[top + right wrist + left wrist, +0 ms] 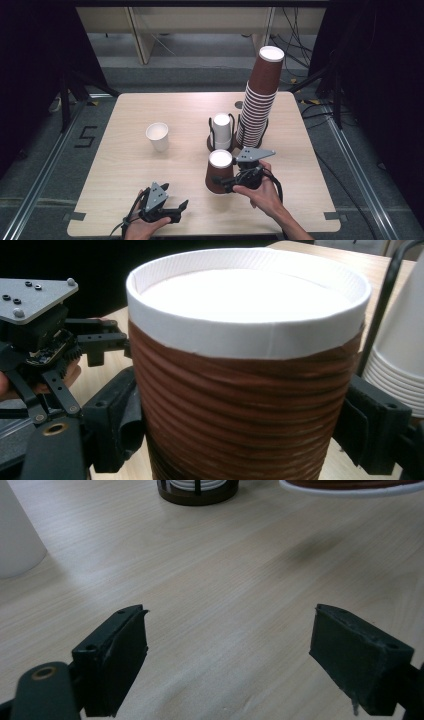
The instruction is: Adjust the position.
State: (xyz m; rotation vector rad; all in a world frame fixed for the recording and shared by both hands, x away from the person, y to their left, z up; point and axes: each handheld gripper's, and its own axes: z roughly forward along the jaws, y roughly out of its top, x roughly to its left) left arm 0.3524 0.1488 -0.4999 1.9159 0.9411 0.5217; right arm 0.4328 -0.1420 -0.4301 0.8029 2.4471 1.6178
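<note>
Dark curtains and a grey floor with trailing cables surround a square, pale wooden table [150,195] that takes up the middle of the high view. Next in size is a tall, leaning stack of ribbed brown paper cups [260,97], upside down with a white base on top, rising at the upper right of the table. Just left of it stands a shorter stack of white paper cups [221,131] held inside a dark wire holder with a round base.

A single upside-down brown ribbed paper cup [218,173] with a white rim stands right of centre, low in the frame, just in front of the white stack. The right gripper [235,184] has its black jaws set on either side of this cup, pressing against its ribbed wall, as the right gripper view shows with one jaw at each side of the cup [240,390]; the person's right hand [265,192] holds the gripper from the lower right.

A lone white paper cup [158,136] stands upright left of centre, well apart from everything else.

At the bottom left, the left gripper [172,210] rests near the table's front edge in the person's left hand [142,229]. Its jaws stand apart with only bare wood between them in the left gripper view [227,655].
</note>
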